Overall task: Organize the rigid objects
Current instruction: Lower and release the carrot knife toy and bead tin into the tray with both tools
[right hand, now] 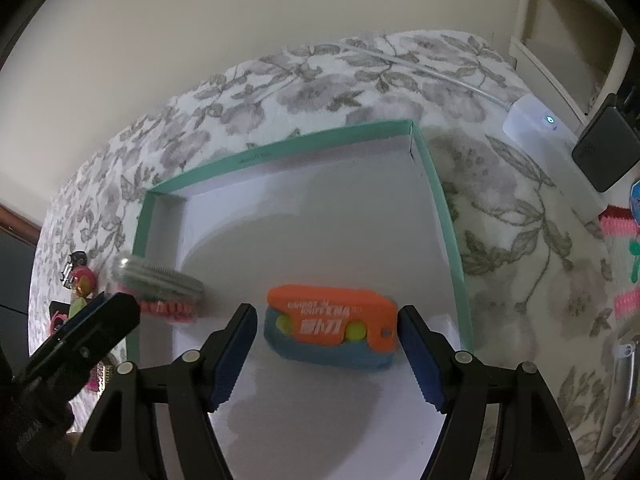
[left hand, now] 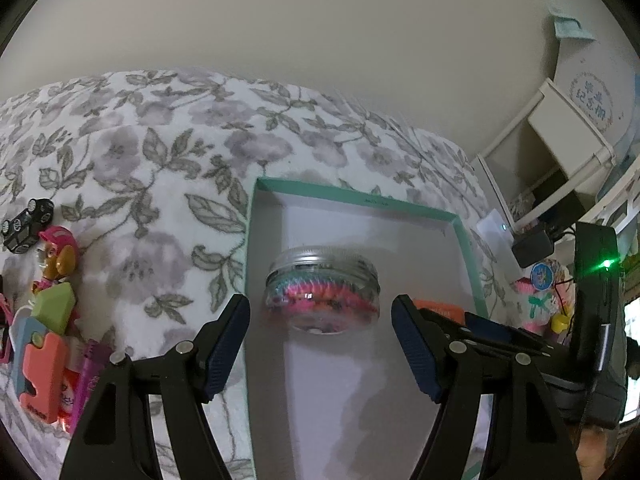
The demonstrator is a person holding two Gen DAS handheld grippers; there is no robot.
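Note:
A shallow white box with a teal rim [left hand: 360, 200] [right hand: 280, 152] lies on a floral blanket. A clear jar with a silver lid and pink and teal contents [left hand: 322, 292] stands in it, just ahead of my left gripper [left hand: 320, 306]. That gripper is open, with a gap on each side of the jar. In the right wrist view the jar [right hand: 156, 280] looks blurred beside the box's left wall. An orange and blue toy knife [right hand: 332, 320] lies on the box floor between the tips of my right gripper [right hand: 328, 314], which is open. Its right pad [right hand: 416, 344] is close to the knife's end.
Left of the box lie a black toy car [left hand: 28, 224], a pink-helmeted figure [left hand: 58, 256], a green block [left hand: 54, 308] and another orange toy knife [left hand: 40, 376]. A white charger [right hand: 532, 124] and a black adapter [right hand: 604, 148] sit to the right, with a white shelf [left hand: 560, 148] behind.

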